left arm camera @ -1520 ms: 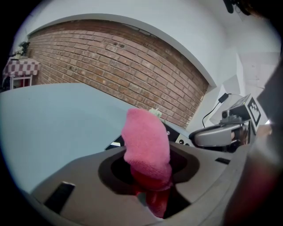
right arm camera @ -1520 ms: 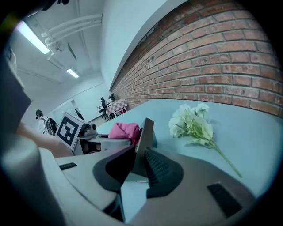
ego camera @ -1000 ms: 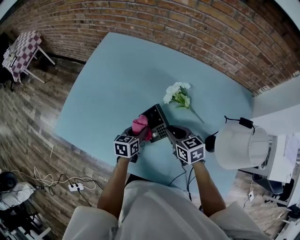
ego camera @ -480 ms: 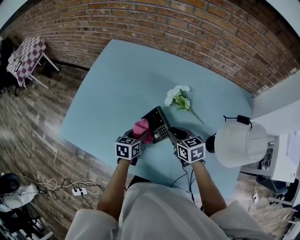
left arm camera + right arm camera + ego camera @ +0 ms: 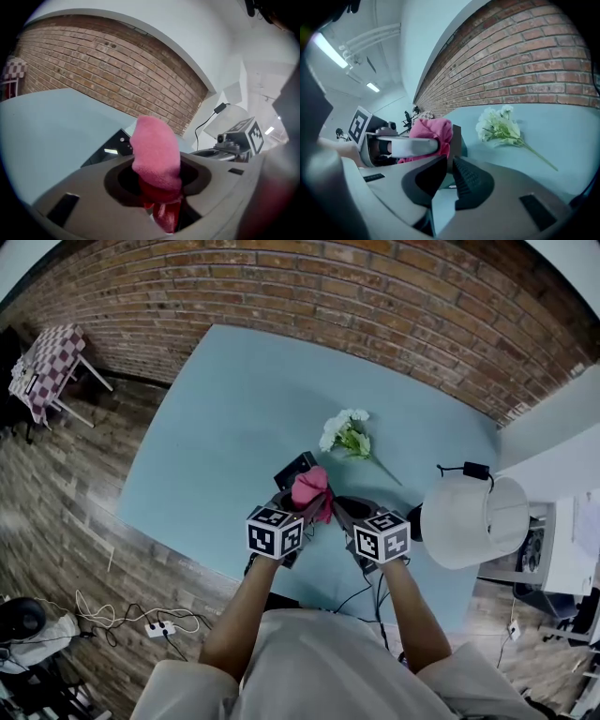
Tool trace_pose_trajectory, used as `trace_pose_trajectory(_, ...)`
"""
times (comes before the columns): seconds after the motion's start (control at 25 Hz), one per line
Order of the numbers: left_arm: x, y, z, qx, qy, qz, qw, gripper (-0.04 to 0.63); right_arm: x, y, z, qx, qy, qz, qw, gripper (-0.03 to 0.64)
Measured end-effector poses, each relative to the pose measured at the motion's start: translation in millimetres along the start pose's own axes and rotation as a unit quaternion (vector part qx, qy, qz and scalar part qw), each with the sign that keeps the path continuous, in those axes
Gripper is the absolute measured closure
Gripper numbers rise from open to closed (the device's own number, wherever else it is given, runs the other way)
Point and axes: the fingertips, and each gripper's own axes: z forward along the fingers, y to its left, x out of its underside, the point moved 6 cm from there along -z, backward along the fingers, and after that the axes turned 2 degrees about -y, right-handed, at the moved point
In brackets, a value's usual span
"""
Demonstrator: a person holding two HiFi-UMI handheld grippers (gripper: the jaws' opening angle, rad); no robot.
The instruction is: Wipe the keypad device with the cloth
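Keypad device (image 5: 293, 468): black, lying on the light-blue table (image 5: 234, 399), just in front of the person. Only its far half shows in the head view, because the cloth (image 5: 310, 487) covers the near half.

Left gripper (image 5: 158, 185): at the device's near-left side, jaws clamped tight on the pink cloth. The cloth is bunched into a wad that sticks out past the jaw tips, over the device's near end. Can't tell whether the cloth touches the device.

Right gripper (image 5: 450, 158): at the device's near-right side. Its jaws have just been closing and now stand a thin gap apart. The device's dark near edge runs into that gap, pinched between the tips.

White flowers (image 5: 344, 430): lying flat on the table just beyond the device, to its far right, apart from it.

White lamp (image 5: 466, 521): well to the right of the device, at the table's right edge.

Brick wall (image 5: 375, 306): behind the table, well beyond the device.
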Motion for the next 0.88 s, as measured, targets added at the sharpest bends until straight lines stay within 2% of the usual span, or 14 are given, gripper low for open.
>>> trace_pose_trajectory(0.16, 12, -7, 7, 0.0, 0.019, 0.007, 0.9998, 0.401, 2, -5, 0, -0.027, -0.008, 0.049, 0.998, 0.575)
trace_pose_trajectory(0.4, 18, -5, 10, -0.013, 0.031, 0.017, 0.9993, 0.393, 3, -7, 0, -0.037, -0.019, 0.062, 0.997, 0.575)
trace_pose_trajectory(0.64, 26, 0, 6, -0.028, 0.031, 0.0, 0.9991, 0.391, 3, -6, 0, -0.034, -0.012, 0.055, 0.998, 0.574)
trace_pose_trajectory(0.88, 46, 19, -6, -0.046, 0.049, -0.02, 0.9975, 0.391, 3, -4, 0, -0.022, -0.011, 0.036, 0.999, 0.574)
